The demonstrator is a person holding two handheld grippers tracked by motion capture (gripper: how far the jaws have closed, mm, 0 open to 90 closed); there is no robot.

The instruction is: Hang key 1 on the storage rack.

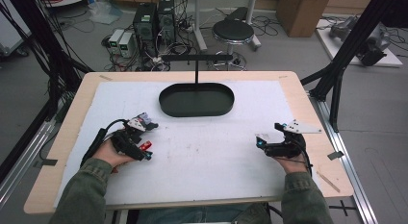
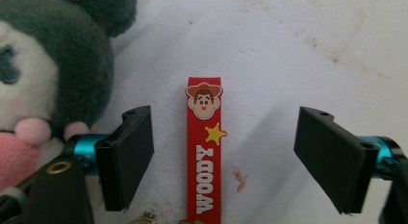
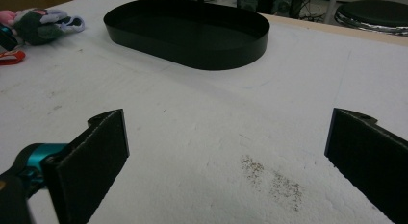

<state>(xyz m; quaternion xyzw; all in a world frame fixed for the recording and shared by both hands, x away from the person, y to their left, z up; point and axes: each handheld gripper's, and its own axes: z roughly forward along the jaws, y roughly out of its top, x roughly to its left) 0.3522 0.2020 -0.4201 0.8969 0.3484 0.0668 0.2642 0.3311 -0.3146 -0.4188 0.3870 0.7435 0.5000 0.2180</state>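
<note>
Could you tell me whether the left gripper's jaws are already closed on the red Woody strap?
No, the left gripper has its jaws standing wide apart, with the red Woody strap lying untouched on the white table surface between them.

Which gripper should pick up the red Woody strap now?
Left. The left gripper is open with the red strap lying between its jaws, while the right gripper is open over bare table across from it.

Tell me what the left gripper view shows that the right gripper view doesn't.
The left gripper view alone shows the red Woody strap close up, lying between the open left gripper, with its cartoon face, yellow star and lettering, and the plush toy large beside it. The right gripper view alone shows the black oval tray and the open right gripper over bare surface. Both show the white table cover.
</note>
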